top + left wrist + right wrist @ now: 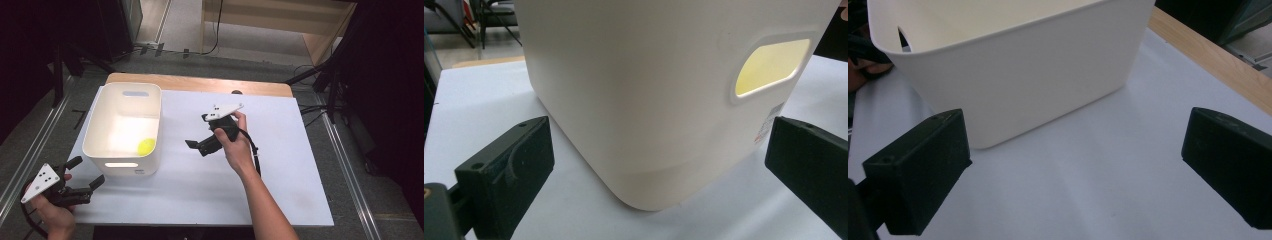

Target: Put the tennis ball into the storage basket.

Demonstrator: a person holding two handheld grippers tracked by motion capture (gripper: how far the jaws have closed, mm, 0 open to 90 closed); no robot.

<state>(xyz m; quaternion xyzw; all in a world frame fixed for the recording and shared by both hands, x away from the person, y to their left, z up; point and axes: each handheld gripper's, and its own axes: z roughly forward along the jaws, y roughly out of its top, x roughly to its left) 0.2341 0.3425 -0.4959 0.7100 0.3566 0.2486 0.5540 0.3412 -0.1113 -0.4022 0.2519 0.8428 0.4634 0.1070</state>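
Storage bin (pixel 123 131): stands on the tabletop (pixel 280 165), left half, near its left edge. Ball (pixel 146 146): inside the bin, at the near right corner of its floor. Left tool (pixel 85 177): off the bin's near left corner, at the tabletop's near left edge. Right tool (pixel 196 145): just right of the bin, over the tabletop's middle.

No text, brand or number can be read. A small label (pixel 769 124) stands on the near wall of the white bin (pixel 122 131), just below its handle slot and toward the right corner; in the left gripper view it shows fine printed lines with a touch of red, too small and blurred to make out.
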